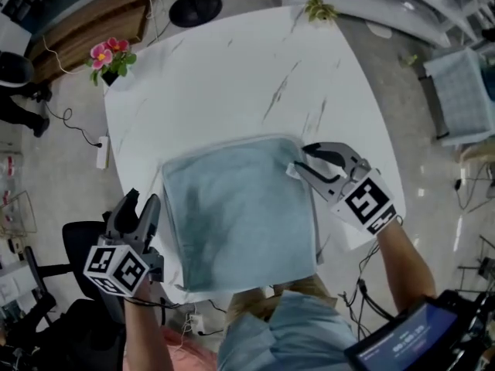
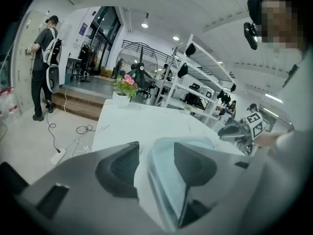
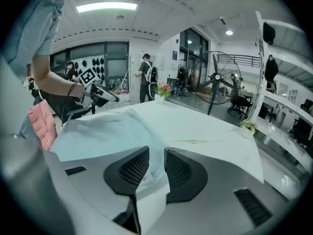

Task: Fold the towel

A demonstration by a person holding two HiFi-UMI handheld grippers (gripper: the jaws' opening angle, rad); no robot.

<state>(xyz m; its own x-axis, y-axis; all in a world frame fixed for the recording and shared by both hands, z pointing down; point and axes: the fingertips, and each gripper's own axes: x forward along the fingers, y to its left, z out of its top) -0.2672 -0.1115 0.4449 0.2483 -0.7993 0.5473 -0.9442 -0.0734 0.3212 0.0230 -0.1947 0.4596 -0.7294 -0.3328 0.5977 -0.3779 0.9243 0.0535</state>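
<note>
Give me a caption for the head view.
Right gripper pinches a corner of the blue towel on the table; left gripper open beside it.

Ceiling lights [image 3: 106, 6] above the right gripper [image 3: 156, 151] are glaring; edges are darkening and bending; the towel [image 2: 166, 190] between the left gripper [image 2: 154, 150] jaws is blurring.

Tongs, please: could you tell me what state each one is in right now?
Left tongs: open, towel edge between them.
Right tongs: closed on the towel's corner.
</note>
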